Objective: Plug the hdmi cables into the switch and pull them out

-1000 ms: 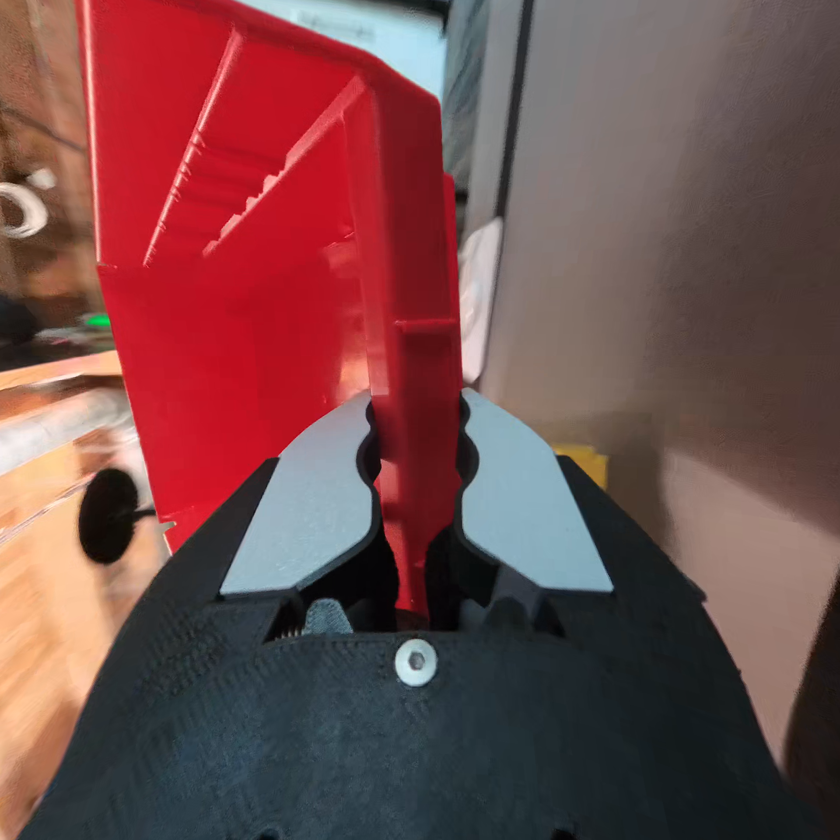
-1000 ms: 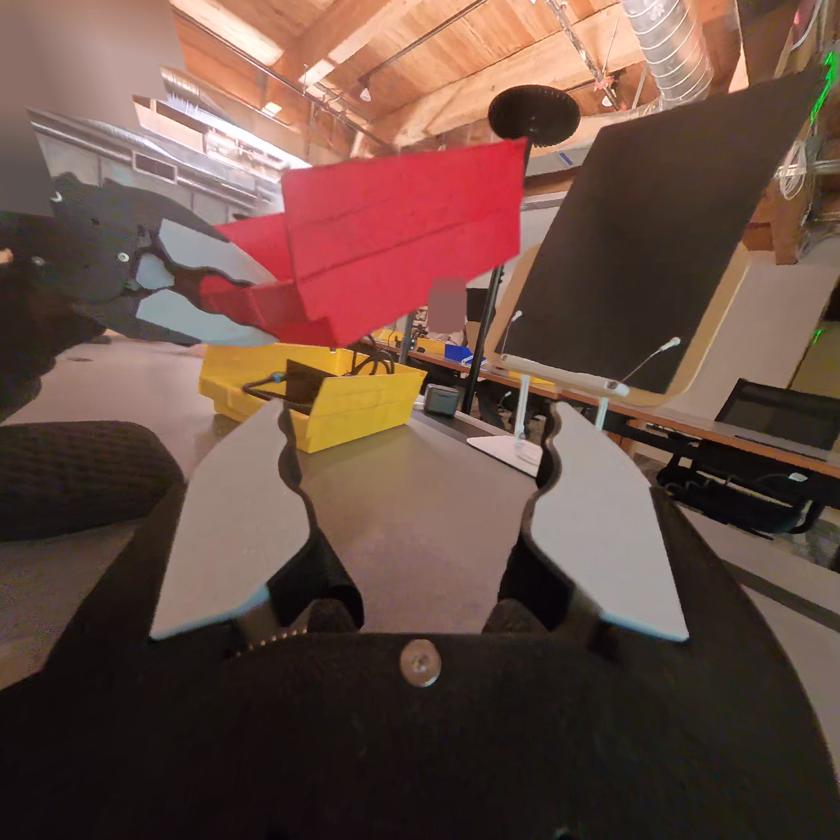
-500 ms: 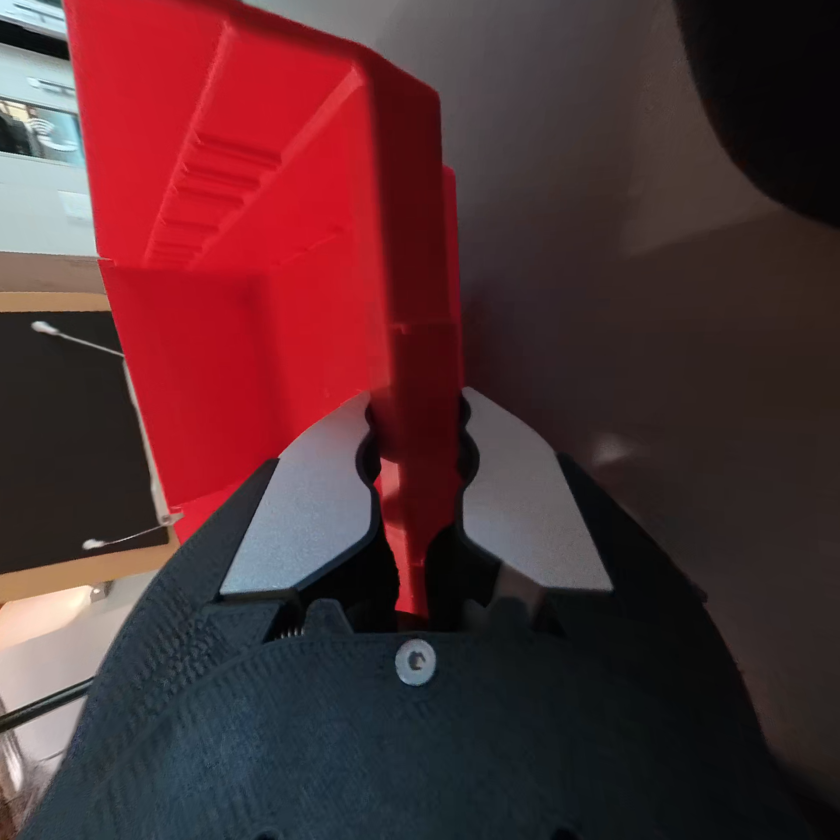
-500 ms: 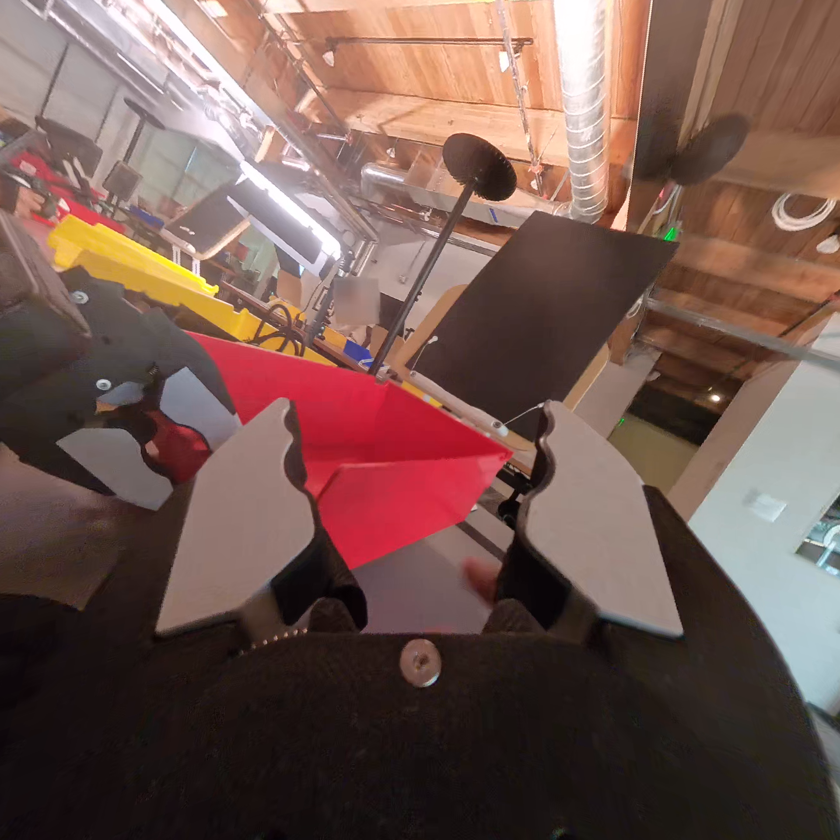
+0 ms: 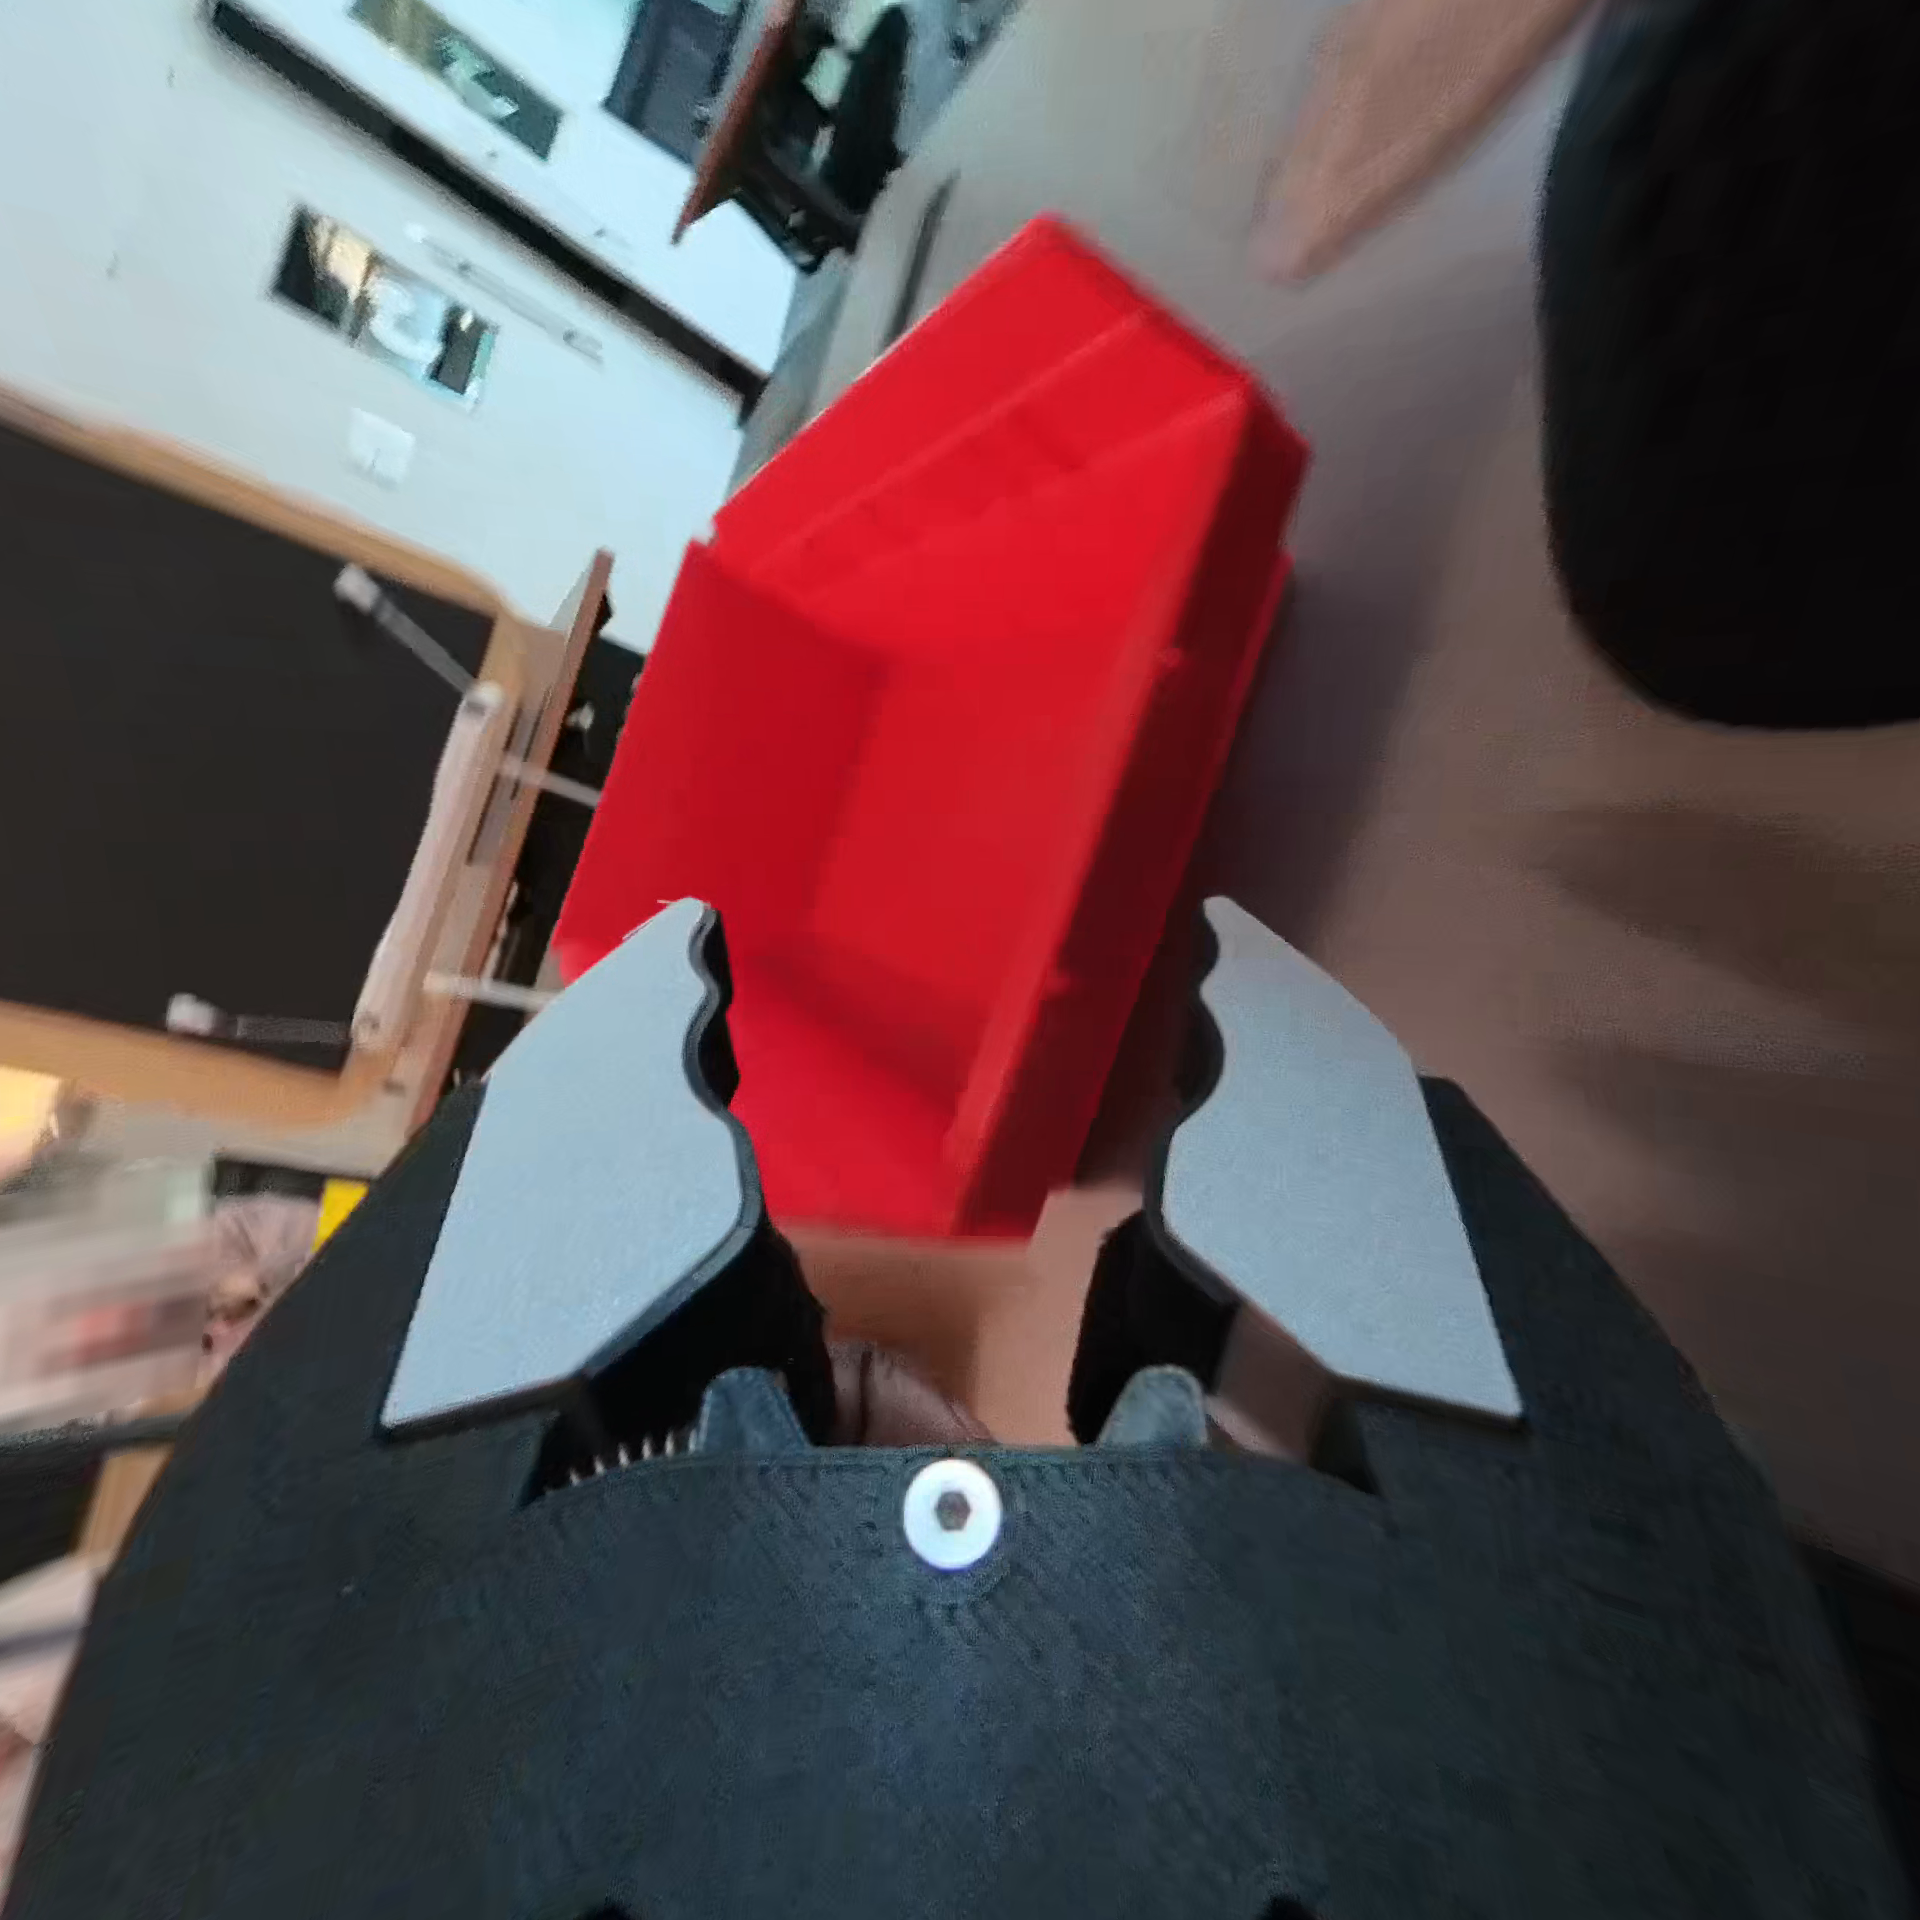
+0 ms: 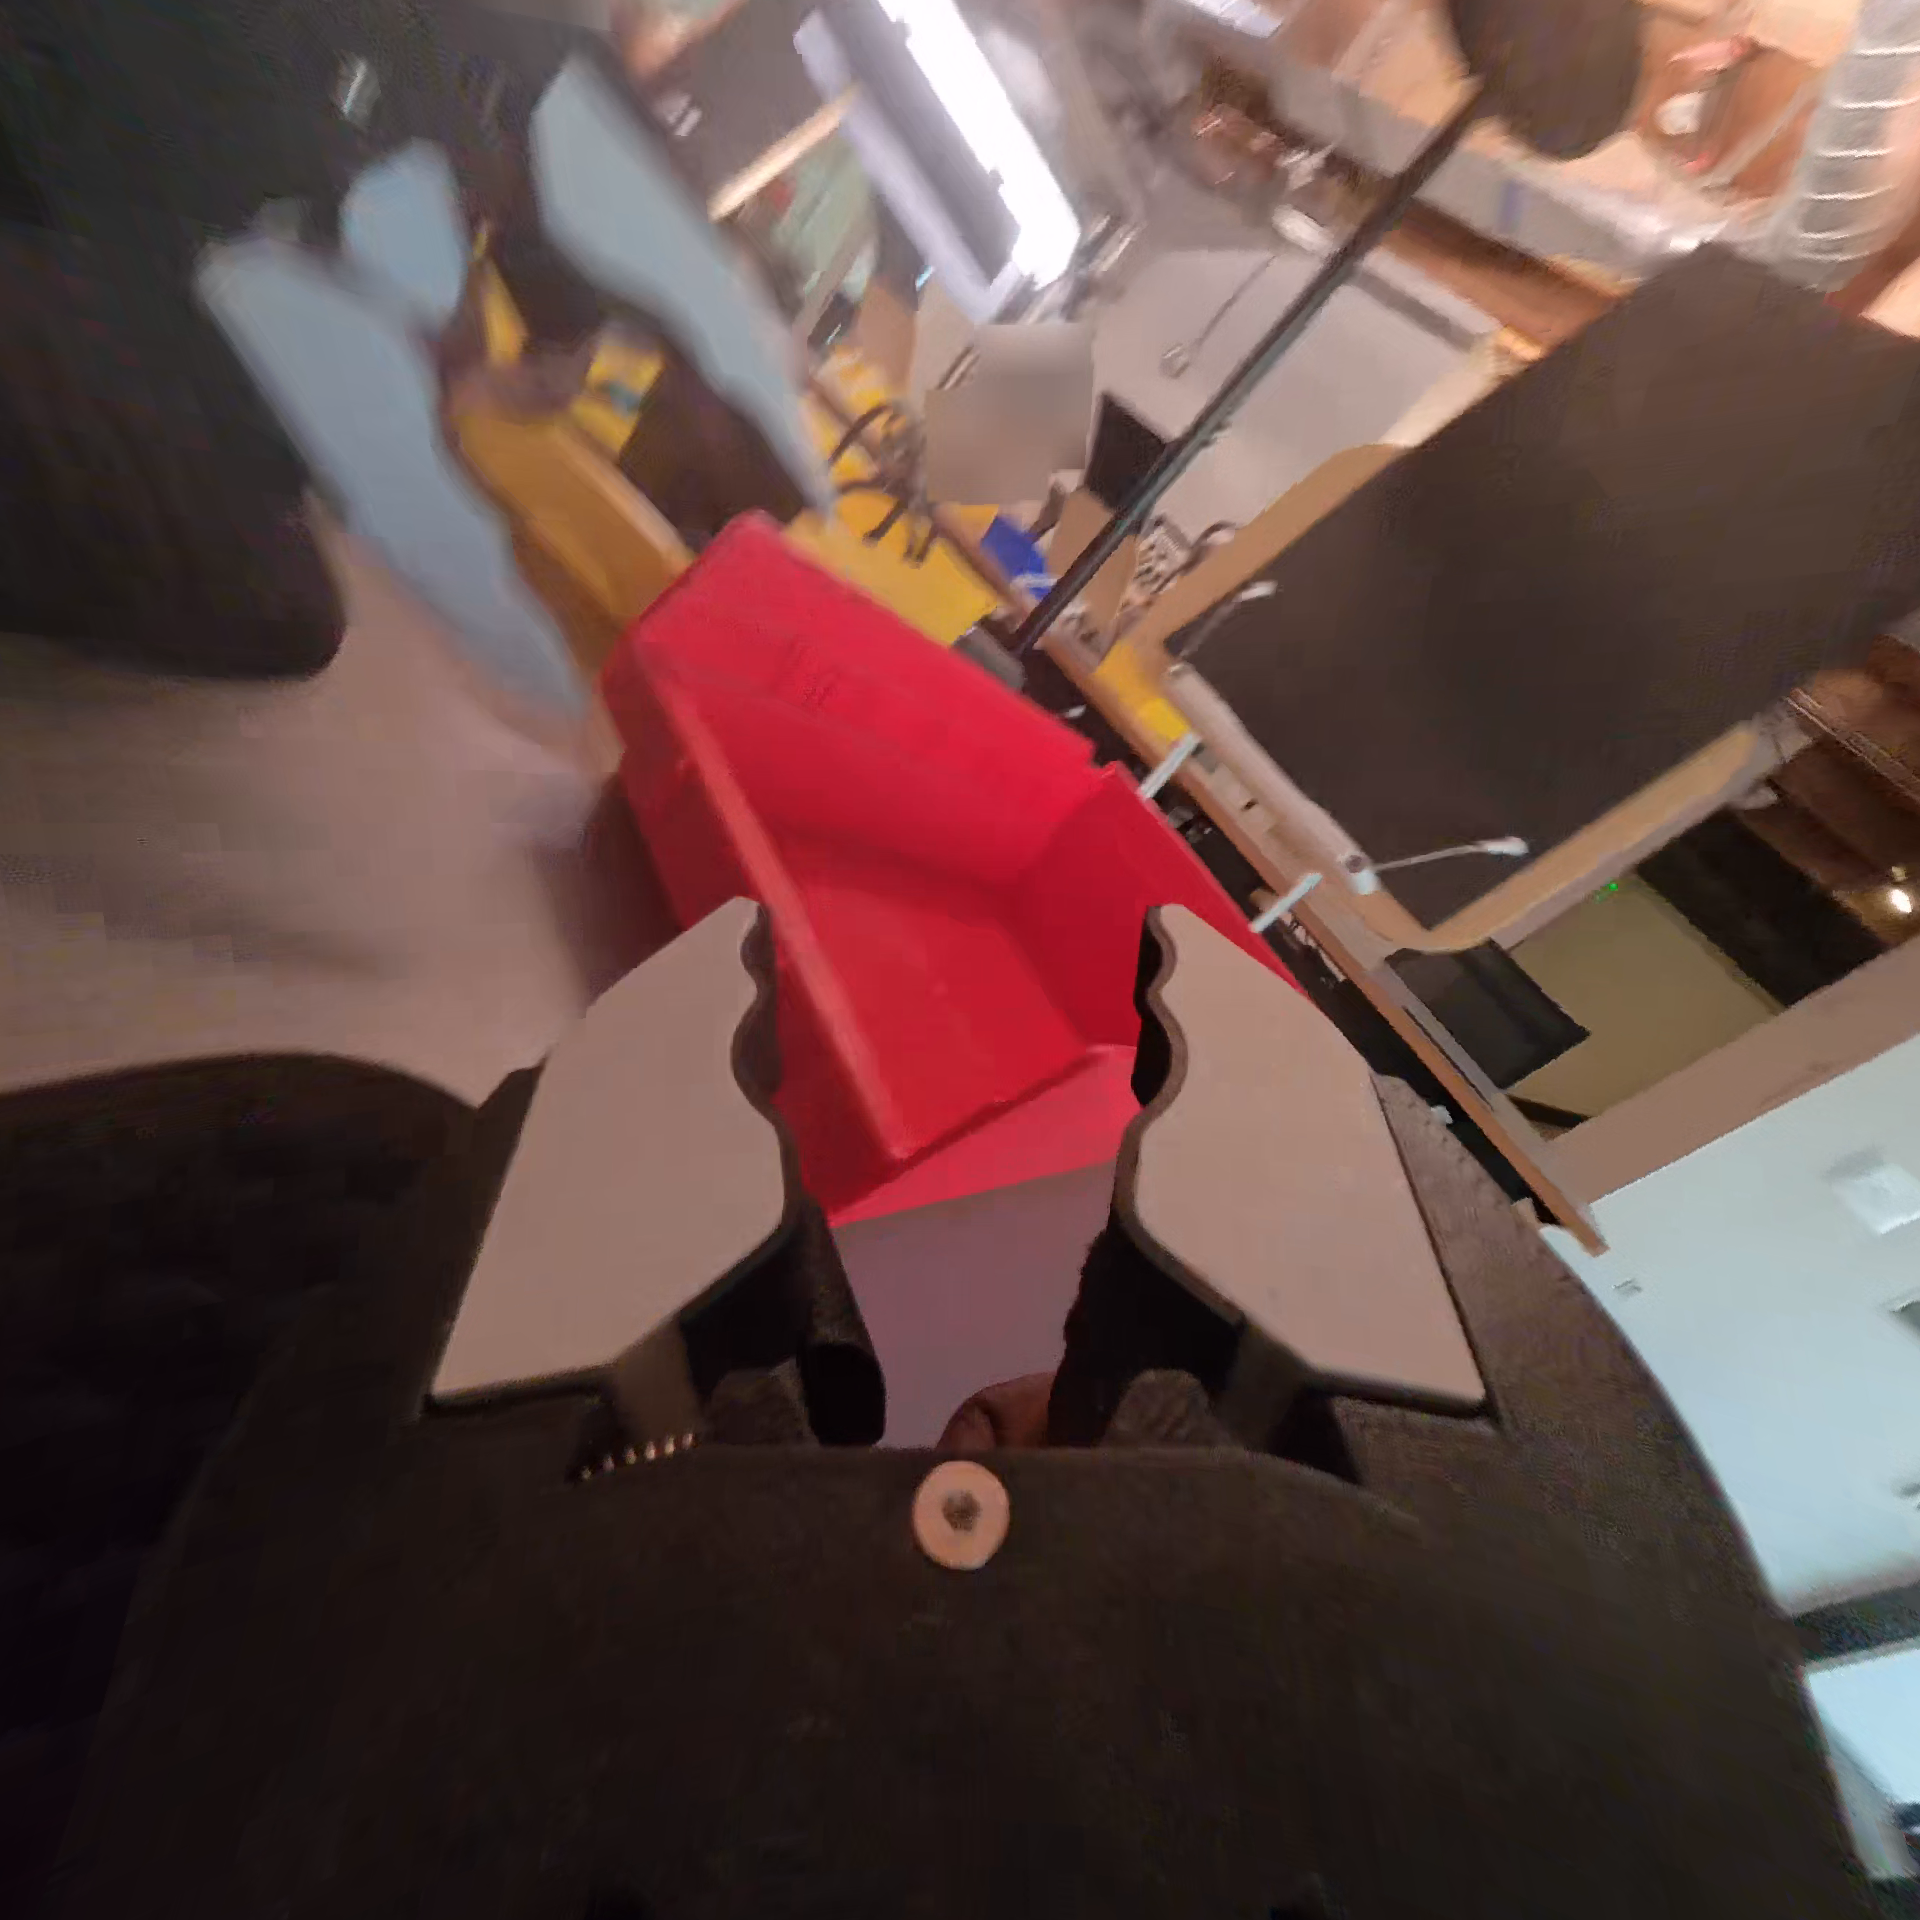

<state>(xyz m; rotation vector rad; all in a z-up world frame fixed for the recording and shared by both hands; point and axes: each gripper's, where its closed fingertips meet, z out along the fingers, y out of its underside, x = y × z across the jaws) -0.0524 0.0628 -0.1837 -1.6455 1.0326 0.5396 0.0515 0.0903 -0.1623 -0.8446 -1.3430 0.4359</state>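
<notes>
A red plastic bin (image 5: 935, 779) rests on the grey table (image 5: 1558, 987), just beyond my left gripper (image 5: 956, 914). The left gripper is open and empty, its jaws wide apart. In the right wrist view the bin (image 6: 914, 831) lies straight ahead of my right gripper (image 6: 951, 920), which is open and empty. My left gripper (image 6: 691, 603) shows there blurred at the upper left, open above the bin's far end. No HDMI cable or switch is clear in either view.
A yellow bin (image 6: 566, 499) with dark cables stands behind the red bin, blurred. A black board in a wooden frame (image 6: 1558, 623) and a thin black stand pole (image 6: 1247, 353) stand at the table's far edge. Both views are tilted and motion-blurred.
My left gripper has opened and let go of the red bin's wall. The bin has gone from held in the air to the table. My right gripper has swung round to face it.
</notes>
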